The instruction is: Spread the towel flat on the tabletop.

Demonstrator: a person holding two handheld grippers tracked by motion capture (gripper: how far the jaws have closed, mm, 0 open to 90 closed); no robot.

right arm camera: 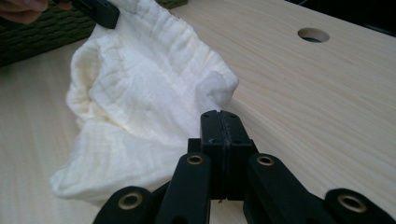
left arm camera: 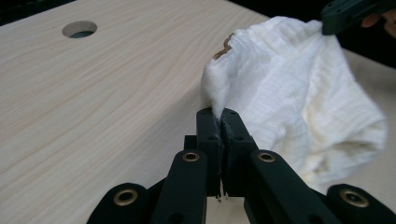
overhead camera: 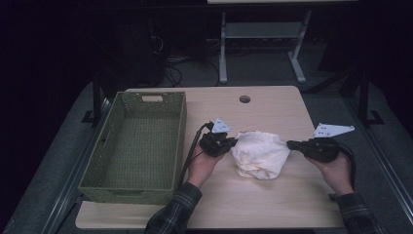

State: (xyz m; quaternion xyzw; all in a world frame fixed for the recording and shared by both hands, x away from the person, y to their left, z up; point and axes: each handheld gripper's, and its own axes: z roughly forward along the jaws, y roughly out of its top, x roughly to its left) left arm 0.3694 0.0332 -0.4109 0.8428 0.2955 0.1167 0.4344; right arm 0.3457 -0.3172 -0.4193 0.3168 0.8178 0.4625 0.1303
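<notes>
I have the white cloth [overhead camera: 258, 155] bunched at the middle of the table [overhead camera: 272, 107], just right of the green basket [overhead camera: 139, 146]. My left gripper [overhead camera: 233, 142] is clamped on its left edge, and my right gripper [overhead camera: 288, 144] pinches its right edge, jaws fully closed.

High view: above the person's side, facing forward and down over the desk [overhead camera: 263, 204].
Gripper views: low, close, facing each other.
Shared: white cloth [overhead camera: 258, 155], mid-frame.
</notes>
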